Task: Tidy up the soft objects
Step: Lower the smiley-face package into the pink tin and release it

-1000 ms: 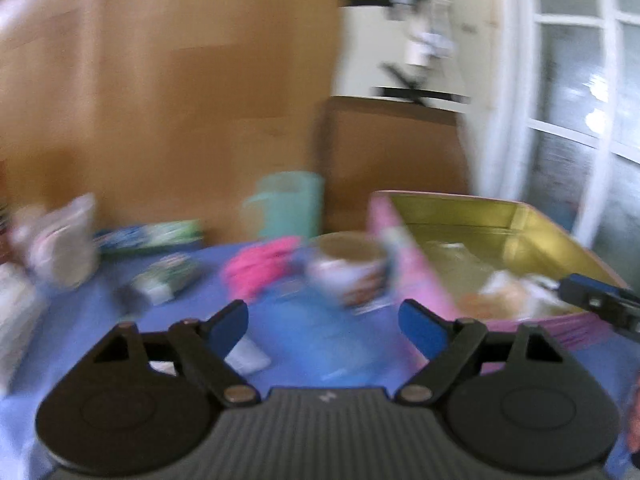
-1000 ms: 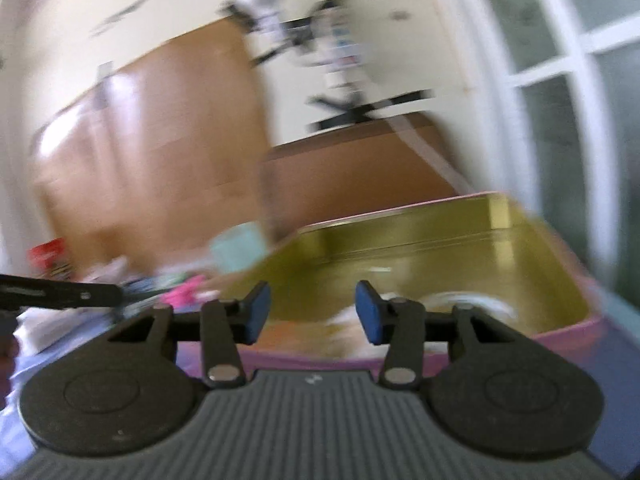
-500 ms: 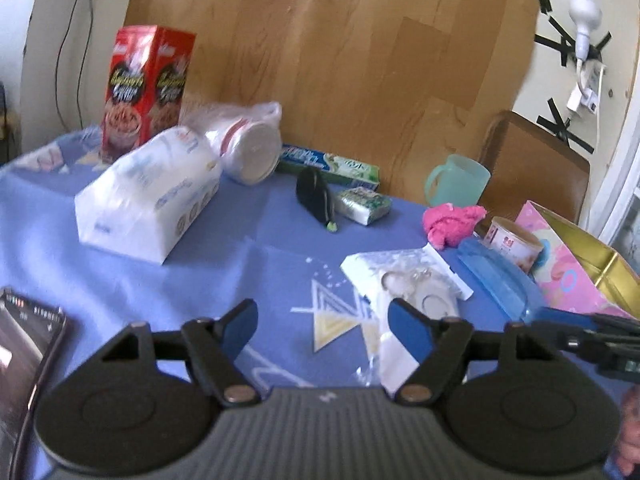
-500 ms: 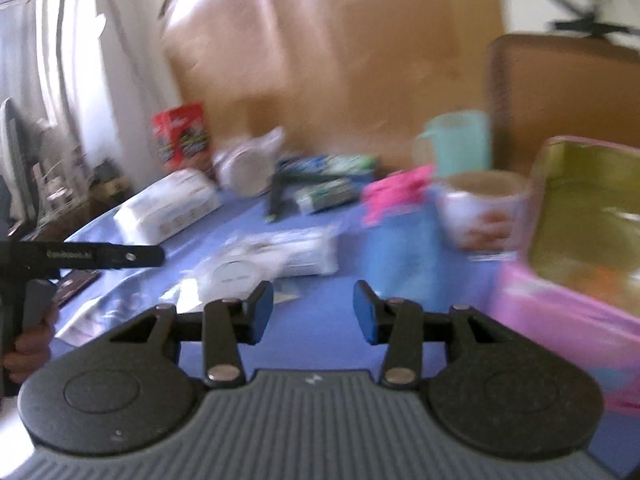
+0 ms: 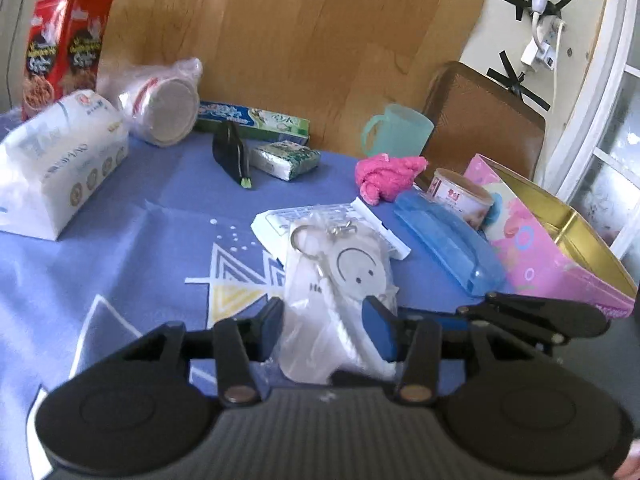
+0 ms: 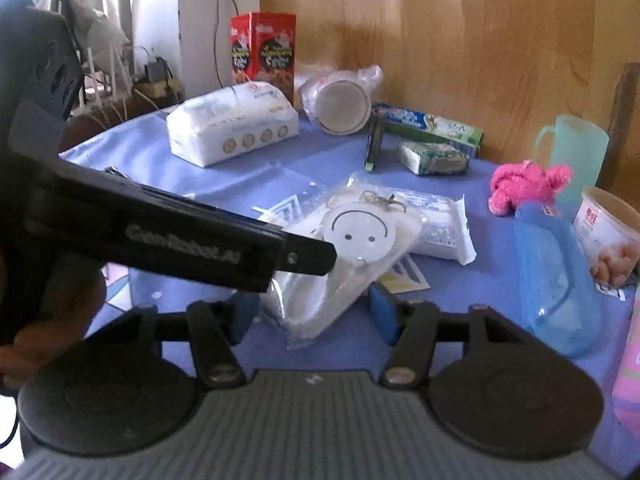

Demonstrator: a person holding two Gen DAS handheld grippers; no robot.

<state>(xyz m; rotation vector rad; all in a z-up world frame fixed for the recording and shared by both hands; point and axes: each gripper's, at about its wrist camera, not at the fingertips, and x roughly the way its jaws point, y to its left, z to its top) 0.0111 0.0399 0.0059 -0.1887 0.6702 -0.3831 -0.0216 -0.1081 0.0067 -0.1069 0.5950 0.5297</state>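
Clear plastic pouch (image 5: pixel 336 292) with a smiley keyring lies on the blue counter (image 5: pixel 152 236) between the left claw (image 5: pixel 326 330), jaws wide, ready to pinch; right claw (image 6: pixel 312 312) likewise wide, flanking it.

Left hand-held gripper (image 5: pixel 323 330) jaws apart, right hand-held gripper (image 6: pixel 314 314) likewise

"GenRobot.AI" is printed along the black arm of the left hand-held gripper (image 6: pixel 256 312). Just right of it, the bagged white keychain (image 6: pixel 359 232) bears a smiley face. Other labels are unreadable.
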